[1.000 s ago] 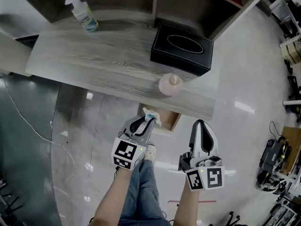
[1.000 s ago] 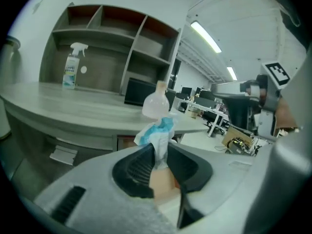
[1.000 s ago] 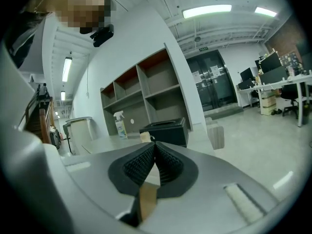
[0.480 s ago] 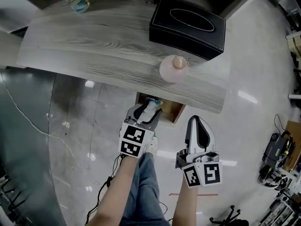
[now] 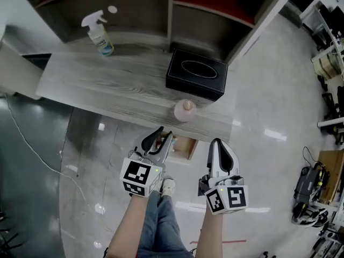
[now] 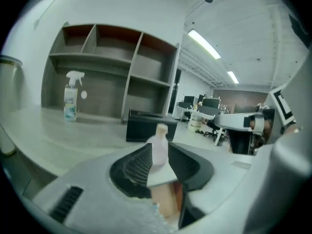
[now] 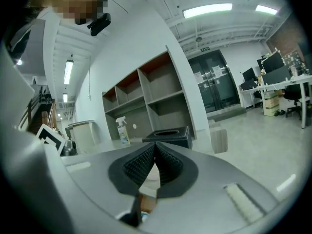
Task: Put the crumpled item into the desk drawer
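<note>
- We see the left gripper's (image 5: 164, 133) fingers (image 6: 138, 165) spread with a clear gap, closing at this moment, and nothing pinched between them.
- The right gripper's (image 5: 217, 143) fingers (image 7: 168, 162) are pressed together at the tips, with nothing between them.
- Low in the left gap we make out a small pale bluish scrap, apparently the crumpled item (image 6: 156, 207), lying against the brown inside of the drawer (image 5: 185, 144); it is too small for us to be sure.
- The drawer stands open under the counter's (image 5: 107, 85) front edge, with the left fingertips just beside it and the right gripper near its other side.
- On the counter a small pale bottle (image 5: 185, 110) stands near the front edge, with a black tissue box (image 5: 196, 74) just behind it.
- A spray bottle (image 5: 99, 34) stands well apart at the back, before the shelf unit (image 5: 134, 4).
</note>
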